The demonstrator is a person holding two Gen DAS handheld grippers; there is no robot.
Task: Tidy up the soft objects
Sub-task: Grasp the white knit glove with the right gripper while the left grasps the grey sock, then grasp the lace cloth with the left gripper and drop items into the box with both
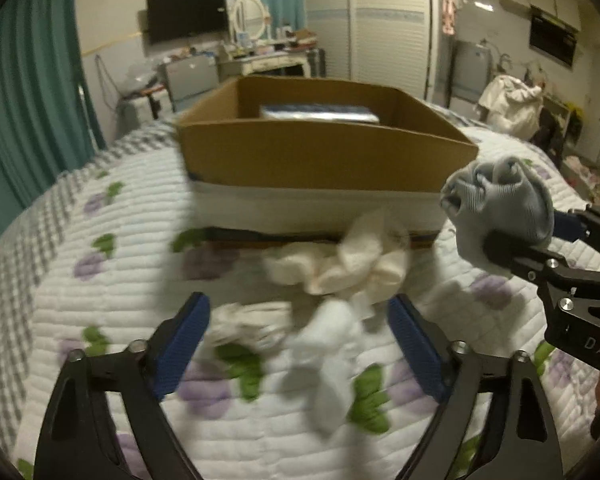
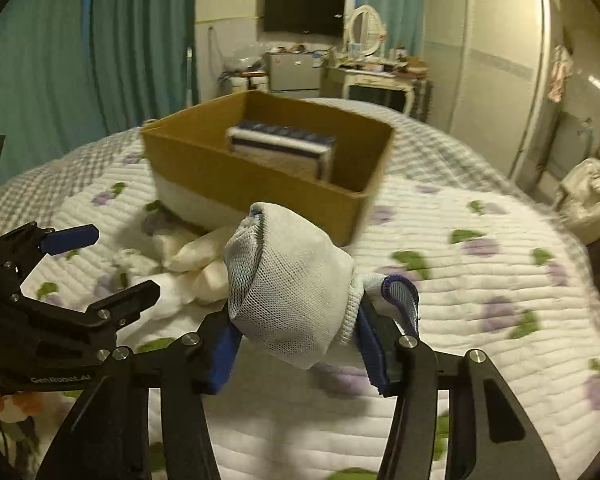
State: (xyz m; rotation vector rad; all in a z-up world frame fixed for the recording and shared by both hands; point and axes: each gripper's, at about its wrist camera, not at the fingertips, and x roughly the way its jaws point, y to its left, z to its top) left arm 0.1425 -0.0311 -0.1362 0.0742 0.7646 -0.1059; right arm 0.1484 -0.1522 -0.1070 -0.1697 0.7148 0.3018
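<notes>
We see a balled pale grey sock bundle (image 2: 288, 292) clamped between the blue pads (image 2: 224, 356) of the right gripper (image 2: 296, 344), whose jaws are closed onto its lower half; the mesh-knit ball rises above the pads, and a loose cuff with a dark blue edge (image 2: 400, 292) hangs over the right-hand pad. In the left wrist view we see the same bundle (image 1: 500, 208) held up off the bed, to the right of the box's near corner, with the right gripper (image 1: 540, 248) reaching in from the right edge.

We see the left gripper (image 1: 300, 344) with its jaws wide apart and nothing between them. Its blue pads (image 1: 184, 344) flank a loose white sock (image 1: 328, 364) lying flat on the quilt; the pads do not touch it. Just left of that sock lies a second crumpled white piece (image 1: 252, 324), and beyond both, nearer the box, a heap of cream-white socks (image 1: 352, 264) rests against the box's lower front.

We see the cardboard box (image 1: 324, 160) standing open on the bed, its lower band white. Inside it, toward the far wall, sits a flat blue-and-white package (image 2: 284, 148). All of this lies on a white quilt (image 1: 80, 280) printed with purple flowers and green leaves. Motion blur softens the socks in the left wrist view, so we cannot tell how many lie in the heap.
</notes>
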